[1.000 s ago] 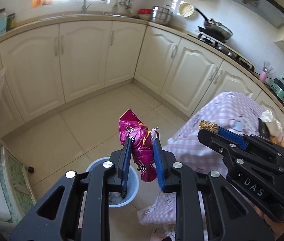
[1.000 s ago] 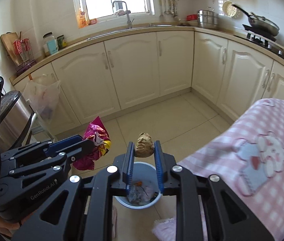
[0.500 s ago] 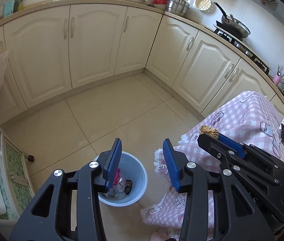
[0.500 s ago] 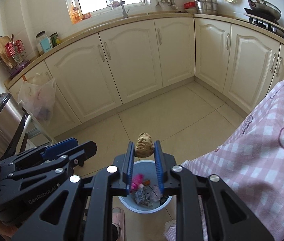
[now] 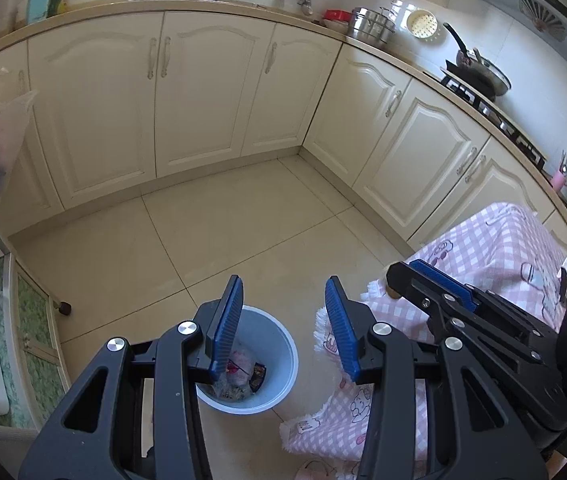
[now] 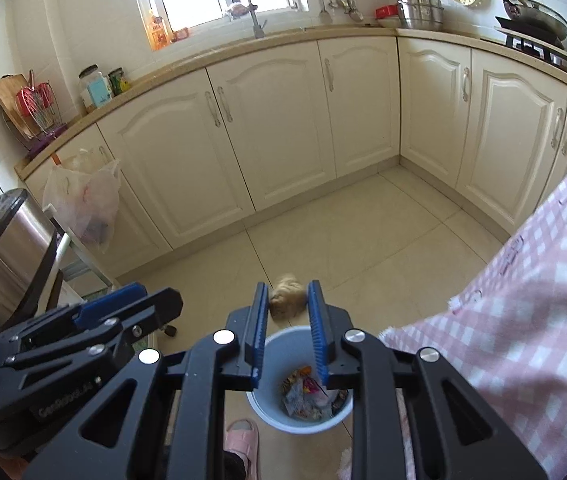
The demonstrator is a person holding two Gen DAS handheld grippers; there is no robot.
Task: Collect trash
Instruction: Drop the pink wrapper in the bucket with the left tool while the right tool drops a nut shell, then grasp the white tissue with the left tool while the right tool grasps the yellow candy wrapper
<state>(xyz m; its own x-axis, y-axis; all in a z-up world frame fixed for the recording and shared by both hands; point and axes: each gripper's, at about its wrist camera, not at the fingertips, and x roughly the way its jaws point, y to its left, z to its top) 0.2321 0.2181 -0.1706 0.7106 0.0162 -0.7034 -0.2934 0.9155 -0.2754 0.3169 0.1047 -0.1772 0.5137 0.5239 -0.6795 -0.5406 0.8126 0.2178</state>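
A light blue trash bin (image 5: 279, 344) stands on the tiled floor with wrappers inside; it also shows in the right wrist view (image 6: 283, 344). My left gripper (image 5: 283, 304) is open and empty above the bin. My right gripper (image 6: 288, 300) holds a crumpled brown scrap (image 6: 288, 300) between its fingertips above the bin's far rim; the scrap looks blurred. The right gripper also shows at the right of the left wrist view (image 5: 423, 276).
A table with a pink checked cloth (image 5: 495, 248) stands right of the bin, its edge hanging near the rim. Cream cabinets (image 6: 283, 120) line the walls. A steel bin (image 6: 15, 236) and a hanging plastic bag (image 6: 83, 200) stand left. A pink slipper (image 6: 241, 436) lies by the bin.
My left gripper opened and the magenta wrapper fell into the bin. Both grippers have tilted down toward the bin. The right gripper's jaws have spread slightly around the scrap.
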